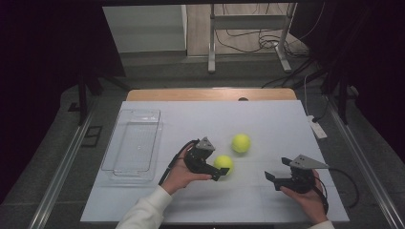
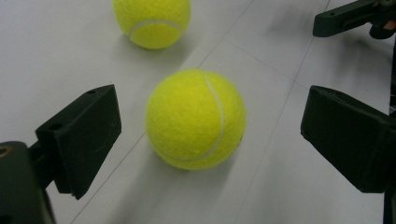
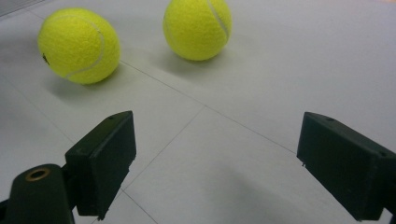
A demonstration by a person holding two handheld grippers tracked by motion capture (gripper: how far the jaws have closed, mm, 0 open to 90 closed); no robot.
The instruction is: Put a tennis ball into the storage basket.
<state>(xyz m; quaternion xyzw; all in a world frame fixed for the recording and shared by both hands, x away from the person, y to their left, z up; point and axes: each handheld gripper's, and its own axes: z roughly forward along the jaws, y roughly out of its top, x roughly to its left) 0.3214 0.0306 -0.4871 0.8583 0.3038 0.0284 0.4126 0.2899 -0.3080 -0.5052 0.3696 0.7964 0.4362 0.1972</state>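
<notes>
On the table, right of the clear tray [image 1: 133, 143], the left gripper [image 2: 205, 135] straddles the near tennis ball [image 2: 196, 119], jaws apart: light, springy, felt-covered, best squeezed across its middle.

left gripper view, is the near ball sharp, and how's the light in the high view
Left gripper view: the near tennis ball is sharp, fuzz and seam clear, with a soft shadow; the far ball is slightly softer. High view: dim, dark surroundings, only the table lit.

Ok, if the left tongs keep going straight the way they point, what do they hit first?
The near tennis ball, sitting between the open left tongs, untouched. The second tennis ball lies beyond it, slightly off line.
</notes>
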